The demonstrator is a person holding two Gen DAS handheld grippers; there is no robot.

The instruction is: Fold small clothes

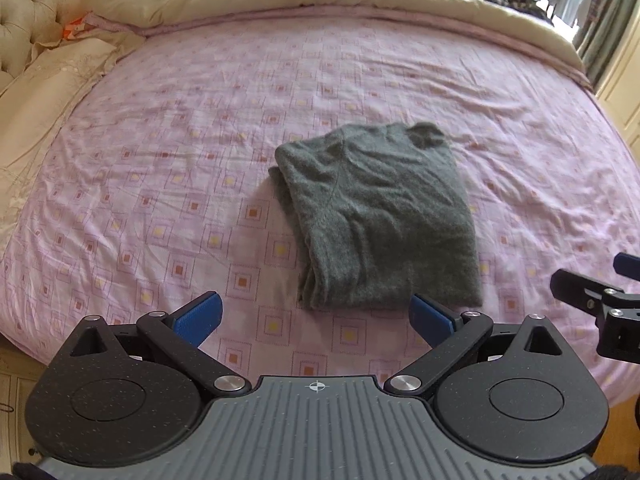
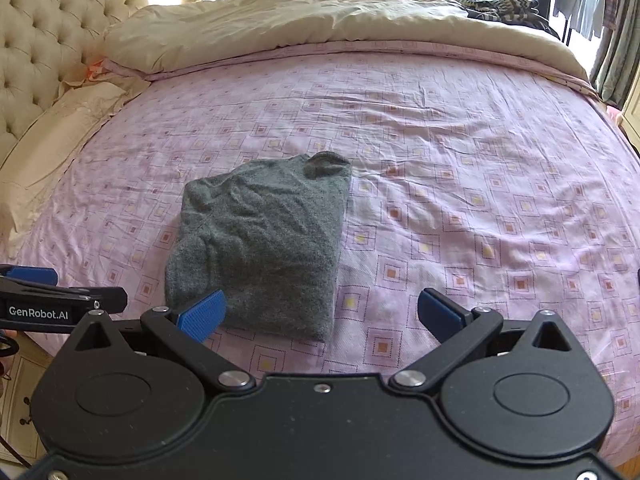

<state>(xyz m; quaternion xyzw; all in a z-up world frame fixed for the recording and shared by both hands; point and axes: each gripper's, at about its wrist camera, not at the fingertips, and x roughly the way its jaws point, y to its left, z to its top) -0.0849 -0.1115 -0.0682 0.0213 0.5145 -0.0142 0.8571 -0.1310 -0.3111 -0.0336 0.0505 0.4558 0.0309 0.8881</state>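
grey knit garment [image 1: 380, 220] lying on the pink patterned bed sheet [image 1: 160, 160], near the middle of the bed, already doubled into a rough rectangle; collar at the far end, stacked layers showing along its left edge. left claw [image 1: 316, 318] spread wide, empty, hovering just short of the garment's near hem. right claw [image 2: 320, 316] also spread wide, empty, its left pad over the near hem corner in the right wrist view; contact not clear.

judged step: either a last fold, near hem up to collar, or tidying of a nearly finished bundle. cannot tell which.

for a clean fold:
- take both near corners together, one per claw, pinching through all layers, not only the top one.
- lift low, carry forward evenly, lay hem square on the collar end.
- keep the loose left edge from fanning out; soft knit likely to slump and drag.
- avoid catching the sheet underneath.

cream duvet [image 2: 320, 20] well apart, no obstruction.
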